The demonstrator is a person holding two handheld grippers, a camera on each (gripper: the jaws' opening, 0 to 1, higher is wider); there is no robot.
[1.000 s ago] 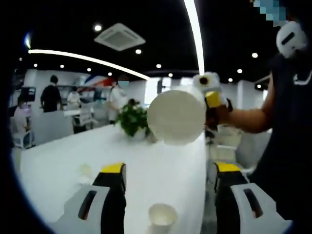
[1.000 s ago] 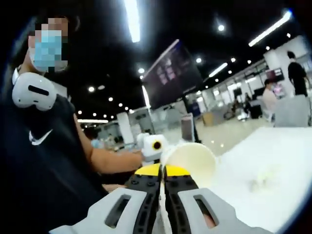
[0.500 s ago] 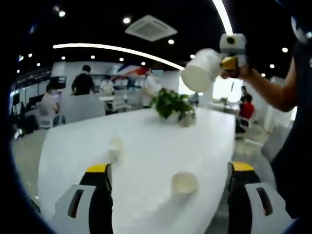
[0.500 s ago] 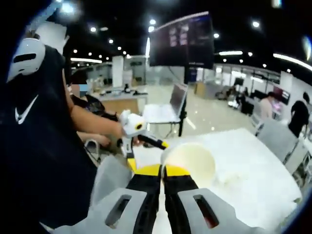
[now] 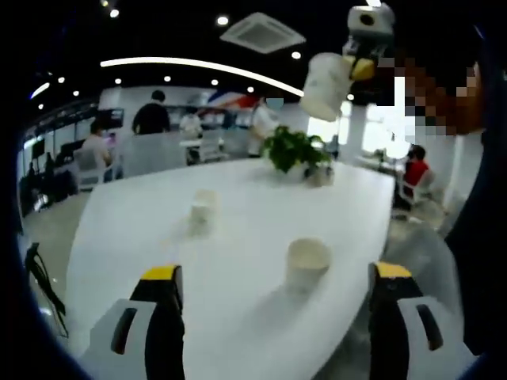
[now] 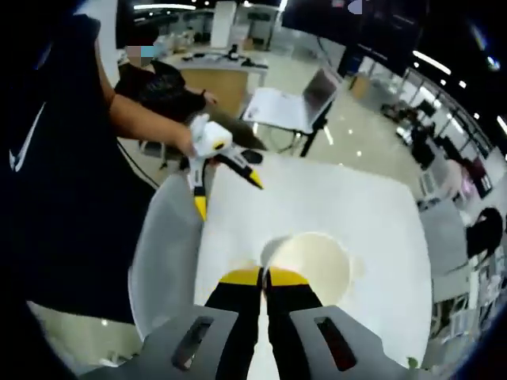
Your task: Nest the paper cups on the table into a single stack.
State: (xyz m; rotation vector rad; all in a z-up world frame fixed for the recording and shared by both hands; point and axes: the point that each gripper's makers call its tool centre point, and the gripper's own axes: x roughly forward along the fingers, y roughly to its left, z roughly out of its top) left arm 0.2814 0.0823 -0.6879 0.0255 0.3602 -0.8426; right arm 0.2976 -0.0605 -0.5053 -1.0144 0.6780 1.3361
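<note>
Item: white worktop (image 5: 238, 237), long, rounded end, carrying the cups to be stacked.

Left gripper (image 5: 273, 297): jaws spread wide, holding nothing, low over the near end of the worktop. It also shows in the right gripper view (image 6: 226, 186), jaws splayed apart.

Right gripper (image 6: 264, 277): jaws closed tight on the rim of a paper cup (image 6: 310, 265), mouth facing the camera. In the left gripper view this held cup (image 5: 325, 76) hangs high above the worktop, near the potted plant (image 5: 295, 150).

Near cup (image 5: 307, 261): upright, mouth up, between the left gripper's jaws as seen and just ahead of them.

Far cup (image 5: 203, 208): upright, well apart from the near cup, further up the worktop.

Handling note (judgement): the held cup should be turned base down, centred over an upright cup, lowered straight and released only once seated. The left gripper could steady the receiving cup lightly by its wall; paper crushes and tips easily.
</note>
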